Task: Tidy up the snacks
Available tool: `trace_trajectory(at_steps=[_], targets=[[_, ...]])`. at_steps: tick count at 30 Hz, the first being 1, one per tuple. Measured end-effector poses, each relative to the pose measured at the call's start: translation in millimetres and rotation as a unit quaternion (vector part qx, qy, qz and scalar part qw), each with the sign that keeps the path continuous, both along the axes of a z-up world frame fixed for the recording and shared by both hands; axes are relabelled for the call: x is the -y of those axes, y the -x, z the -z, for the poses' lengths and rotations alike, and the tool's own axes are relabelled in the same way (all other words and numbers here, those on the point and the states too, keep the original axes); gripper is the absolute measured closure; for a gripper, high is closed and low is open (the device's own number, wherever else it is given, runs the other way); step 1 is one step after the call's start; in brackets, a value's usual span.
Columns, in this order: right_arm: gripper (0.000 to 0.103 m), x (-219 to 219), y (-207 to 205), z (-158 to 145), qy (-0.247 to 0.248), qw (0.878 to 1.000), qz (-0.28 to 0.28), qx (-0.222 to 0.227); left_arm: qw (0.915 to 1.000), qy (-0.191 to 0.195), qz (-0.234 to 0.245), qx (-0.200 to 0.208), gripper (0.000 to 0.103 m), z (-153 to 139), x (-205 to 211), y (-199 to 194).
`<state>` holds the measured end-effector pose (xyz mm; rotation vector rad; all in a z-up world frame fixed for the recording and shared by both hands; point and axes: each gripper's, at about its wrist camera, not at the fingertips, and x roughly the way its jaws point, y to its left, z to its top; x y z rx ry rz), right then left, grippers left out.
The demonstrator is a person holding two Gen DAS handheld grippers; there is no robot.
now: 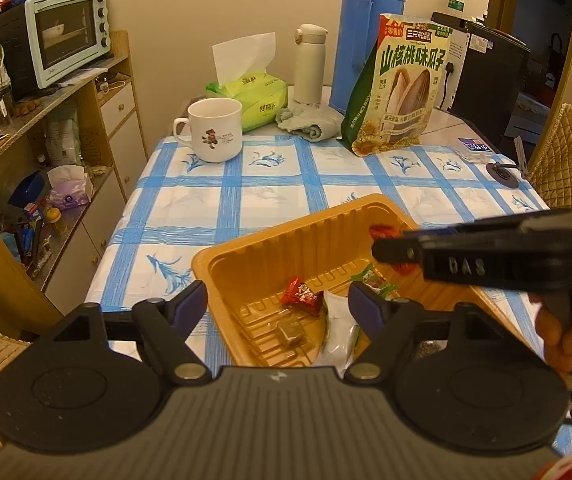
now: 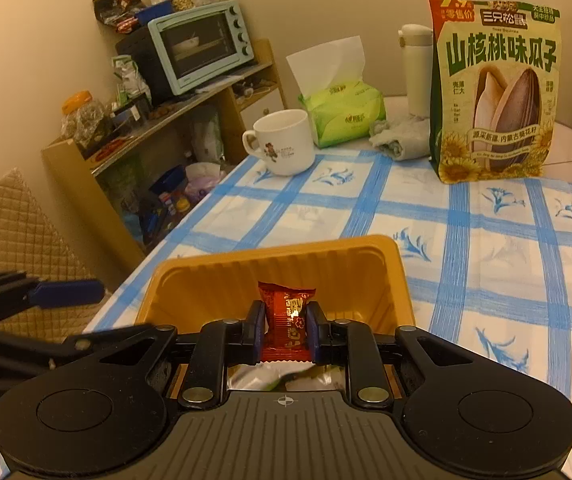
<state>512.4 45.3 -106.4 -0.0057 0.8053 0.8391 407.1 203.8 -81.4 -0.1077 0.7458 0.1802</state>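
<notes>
An orange plastic tray (image 1: 245,256) sits on the checked tablecloth near the front edge. It holds a red candy (image 1: 301,295), a white packet (image 1: 340,336), a green-wrapped sweet (image 1: 370,280) and a small brown cube (image 1: 290,334). My left gripper (image 1: 277,300) is open, its fingers straddling the tray's near left part. My right gripper (image 2: 285,330) is shut on a red-wrapped candy (image 2: 286,312) and holds it over the tray (image 2: 205,276). It also shows in the left wrist view (image 1: 398,248), coming in from the right over the tray.
A big green bag of sunflower seeds (image 1: 400,88) stands at the back, with a white mug (image 1: 213,130), a tissue pack (image 1: 253,96), a white flask (image 1: 309,64), a blue thermos (image 1: 366,36) and a rag (image 1: 306,122). A cluttered shelf with a toaster oven (image 1: 69,32) is left.
</notes>
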Motion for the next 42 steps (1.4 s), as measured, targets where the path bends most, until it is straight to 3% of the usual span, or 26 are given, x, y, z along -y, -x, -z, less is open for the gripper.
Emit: trace_trajectory(at_steps=[6,10,14,19,29,42], targets=[[0.078,-5,-9,-4,-0.025,0.999,0.024,-0.002,0.9999,-0.011,-0.001,0.002,0.018,-1,-2,12],[0.051,2,-6,-6,-0.032,0.999,0.04,-0.008,0.9998,-0.019,0.001,0.007,0.012,-3,0,22],[0.048,15,8,-10,-0.028,0.999,0.036,-0.017,0.9994,-0.027,0.001,0.022,0.005,-10,6,35],[0.029,40,37,-19,-0.023,0.998,0.048,-0.016,0.9992,-0.024,-0.003,0.031,0.004,-21,14,55],[0.021,94,107,-50,-0.02,0.998,0.052,0.004,0.9994,-0.003,-0.029,0.02,0.004,-48,48,117],[0.018,174,217,-69,0.02,0.999,0.033,0.019,0.9991,-0.007,-0.04,-0.012,0.005,-60,145,211]])
